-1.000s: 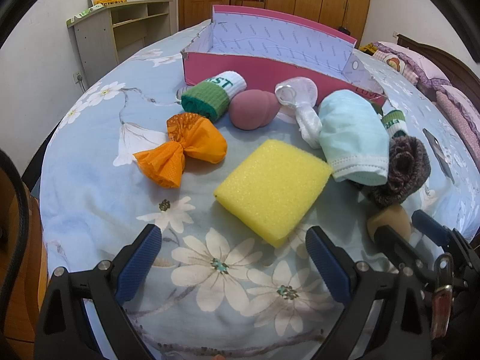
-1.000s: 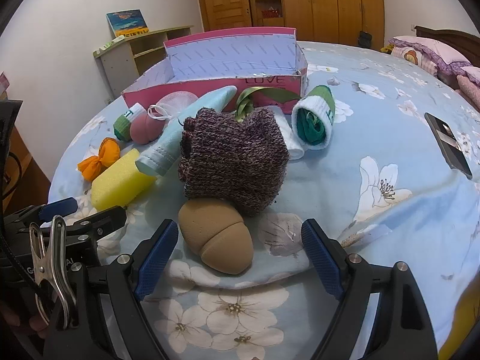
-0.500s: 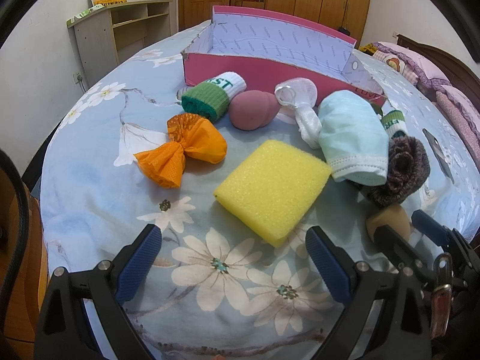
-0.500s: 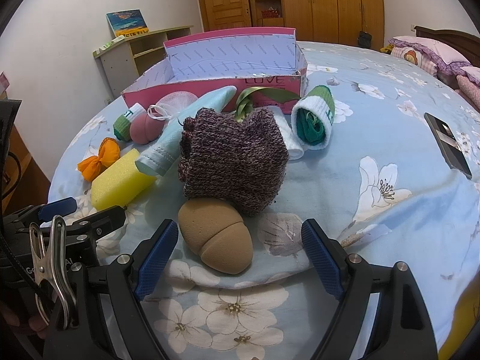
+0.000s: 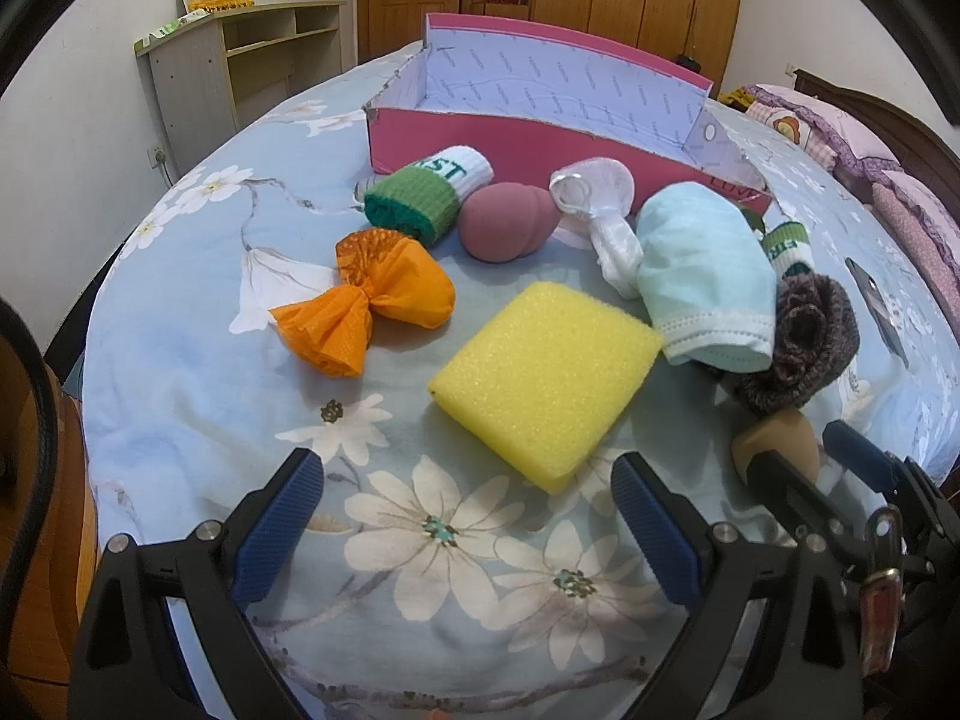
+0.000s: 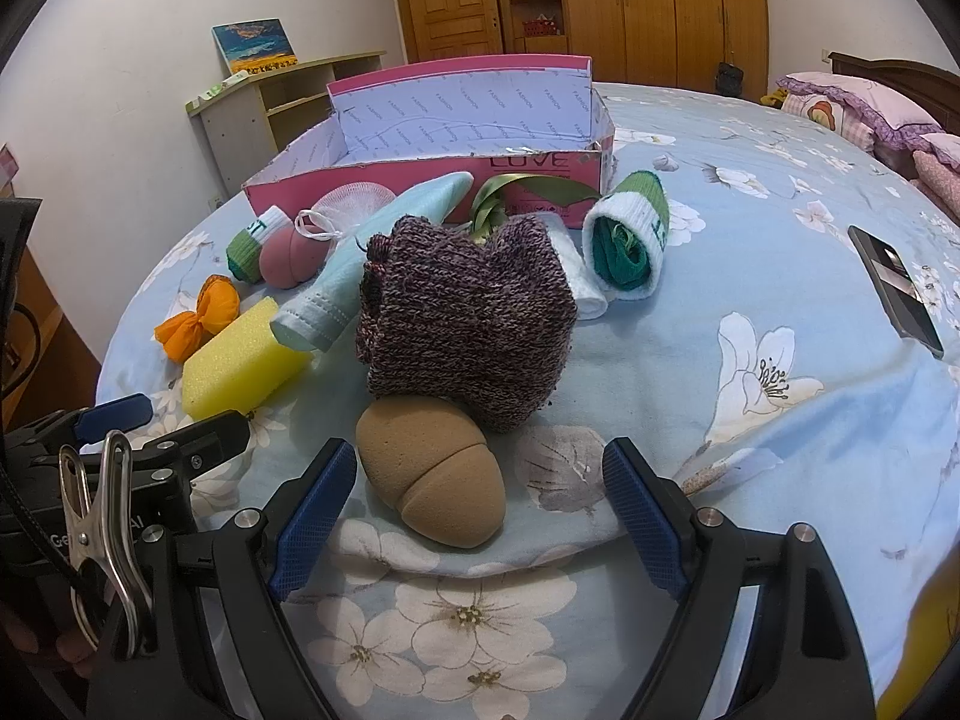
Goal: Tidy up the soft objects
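Observation:
Soft items lie on a floral blue bedspread before an open pink box (image 5: 540,144) (image 6: 420,180). My left gripper (image 5: 468,516) is open just short of a yellow sponge (image 5: 546,372); an orange cloth bundle (image 5: 366,300), a green-and-white rolled sock (image 5: 429,195), a pink makeup sponge (image 5: 507,228), a white mesh pouch (image 5: 594,192) and a light blue mitten (image 5: 702,282) lie beyond. My right gripper (image 6: 474,516) is open around a tan makeup sponge (image 6: 432,480), with a brown knitted item (image 6: 468,318) behind it and a second green-and-white sock (image 6: 627,240).
A dark phone (image 6: 894,288) lies on the bedspread at the right. A low shelf unit (image 5: 240,66) with a picture stands by the left wall, wooden wardrobes (image 6: 630,0) at the back, pillows (image 6: 852,108) far right. The bed's edge drops away at the left.

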